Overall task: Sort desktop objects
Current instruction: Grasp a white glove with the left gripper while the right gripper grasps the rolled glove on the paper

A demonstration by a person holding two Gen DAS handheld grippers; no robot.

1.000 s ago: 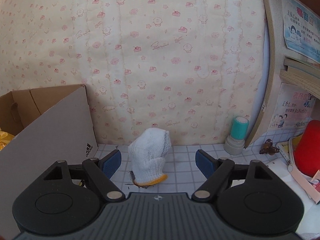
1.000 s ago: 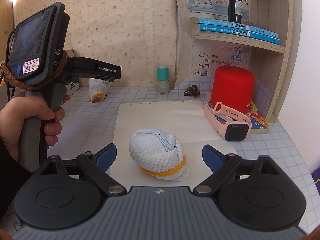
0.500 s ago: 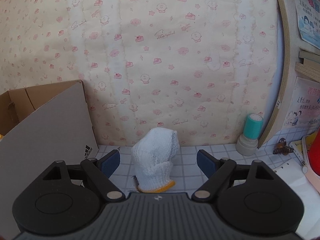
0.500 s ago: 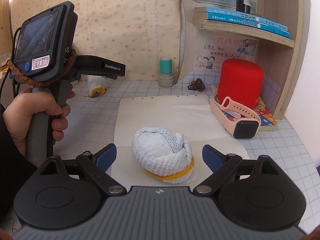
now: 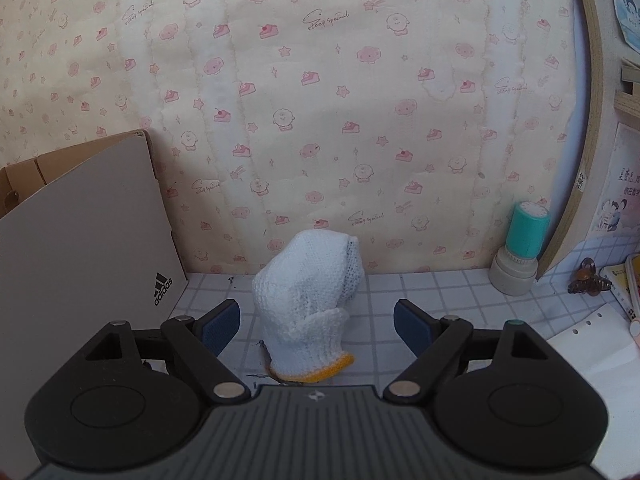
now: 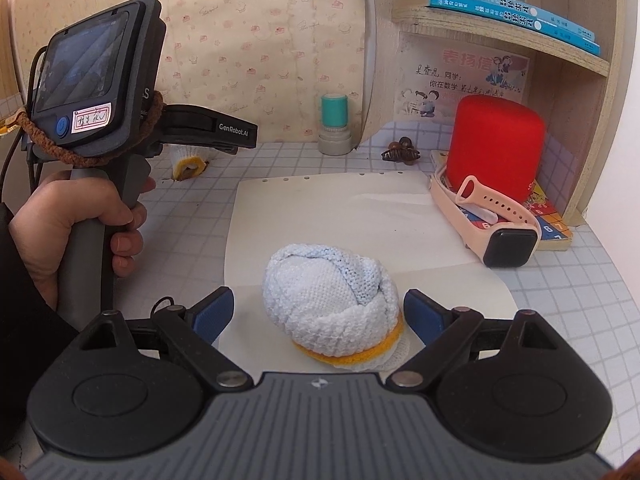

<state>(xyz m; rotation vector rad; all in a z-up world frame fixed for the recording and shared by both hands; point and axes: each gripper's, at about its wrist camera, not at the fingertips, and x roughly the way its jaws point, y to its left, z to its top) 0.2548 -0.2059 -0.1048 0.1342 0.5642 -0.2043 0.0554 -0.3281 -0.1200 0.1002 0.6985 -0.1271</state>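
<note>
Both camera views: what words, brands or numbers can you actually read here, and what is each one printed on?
"adidas", with the three-stripe logo: grey cardboard box.
"GenRobot.AI": arm of the left tongs' handle.
"表扬信": red heading on the certificate under the shelf; its smaller lines are only partly legible.
"6", "7": coloured game board under the red cylinder.
Cursive script on the wallpaper: too stylised to read surely.
Blue book spines, handwritten sticker: too small.

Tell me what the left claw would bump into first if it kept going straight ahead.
Most likely the upright white glove, standing between the open left claw fingers; depth is unclear.
</note>
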